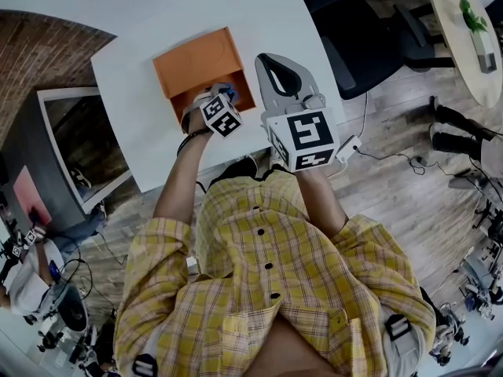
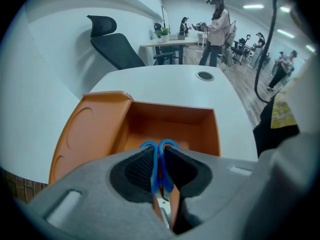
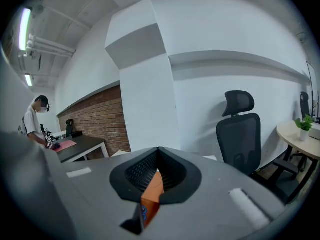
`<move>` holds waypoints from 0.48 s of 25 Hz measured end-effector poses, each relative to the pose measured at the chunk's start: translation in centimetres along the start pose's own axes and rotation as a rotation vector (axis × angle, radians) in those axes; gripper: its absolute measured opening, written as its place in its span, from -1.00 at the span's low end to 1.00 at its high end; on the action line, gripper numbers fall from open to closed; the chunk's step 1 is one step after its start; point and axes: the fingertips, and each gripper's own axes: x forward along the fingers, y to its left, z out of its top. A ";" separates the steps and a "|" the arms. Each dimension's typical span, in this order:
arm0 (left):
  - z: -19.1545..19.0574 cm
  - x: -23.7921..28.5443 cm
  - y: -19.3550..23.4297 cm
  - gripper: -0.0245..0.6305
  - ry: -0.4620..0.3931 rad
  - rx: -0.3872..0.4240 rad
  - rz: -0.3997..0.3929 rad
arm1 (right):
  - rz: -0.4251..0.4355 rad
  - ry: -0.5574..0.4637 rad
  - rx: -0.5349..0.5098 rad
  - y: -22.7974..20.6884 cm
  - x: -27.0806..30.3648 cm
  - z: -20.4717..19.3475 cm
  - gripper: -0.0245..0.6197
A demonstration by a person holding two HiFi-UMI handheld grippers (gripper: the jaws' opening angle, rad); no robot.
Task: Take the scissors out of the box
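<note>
Scissors sit inside the open orange box on the white table, their blue handles pinched between the pads of the left gripper. The right gripper hovers just right of the box, its jaws together on nothing. The grasp looks made; the next move is a straight lift clear of the box walls.

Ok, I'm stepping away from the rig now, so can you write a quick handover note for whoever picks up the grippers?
Left gripper: closed on the handles of the blue scissors, down inside the open orange box.
Right gripper: closed, with an orange edge between its pads, apparently the box's wall, steadying it.
Done: scissors gripped.
Left: lift them out of the box.
</note>
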 end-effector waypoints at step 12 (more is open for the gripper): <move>0.5 -3.1 0.3 -0.70 -0.040 -0.068 0.048 | 0.030 -0.022 -0.020 1.4 -1.5 0.9 -0.90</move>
